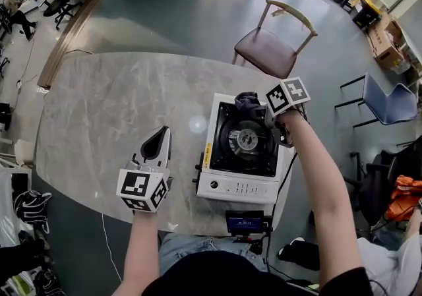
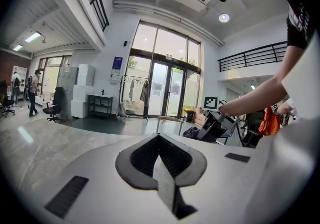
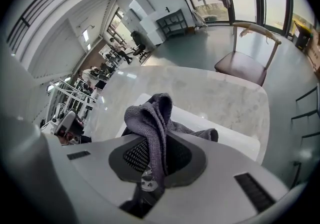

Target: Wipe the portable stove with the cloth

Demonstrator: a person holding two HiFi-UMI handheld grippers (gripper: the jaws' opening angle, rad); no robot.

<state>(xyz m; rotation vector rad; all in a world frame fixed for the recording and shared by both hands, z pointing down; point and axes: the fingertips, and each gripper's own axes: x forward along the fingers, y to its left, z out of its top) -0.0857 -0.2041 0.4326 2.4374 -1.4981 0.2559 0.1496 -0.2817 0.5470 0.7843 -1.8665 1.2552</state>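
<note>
While the right gripper [image 1: 267, 115] keeps its jaws clamped on the grey cloth [image 1: 248, 102], the cloth lies at the far edge of the portable stove [image 1: 237, 186] (white body, black burner top). The left gripper [image 1: 157, 145] is positioned over the marble table [image 1: 112, 103], left of the stove, jaws pressed together with nothing between them.

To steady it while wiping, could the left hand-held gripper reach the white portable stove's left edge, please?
Probably yes: the left hand-held gripper is beside the white portable stove, only bare marble table between; the right hand-held gripper holds the grey cloth at the far corner.
</note>
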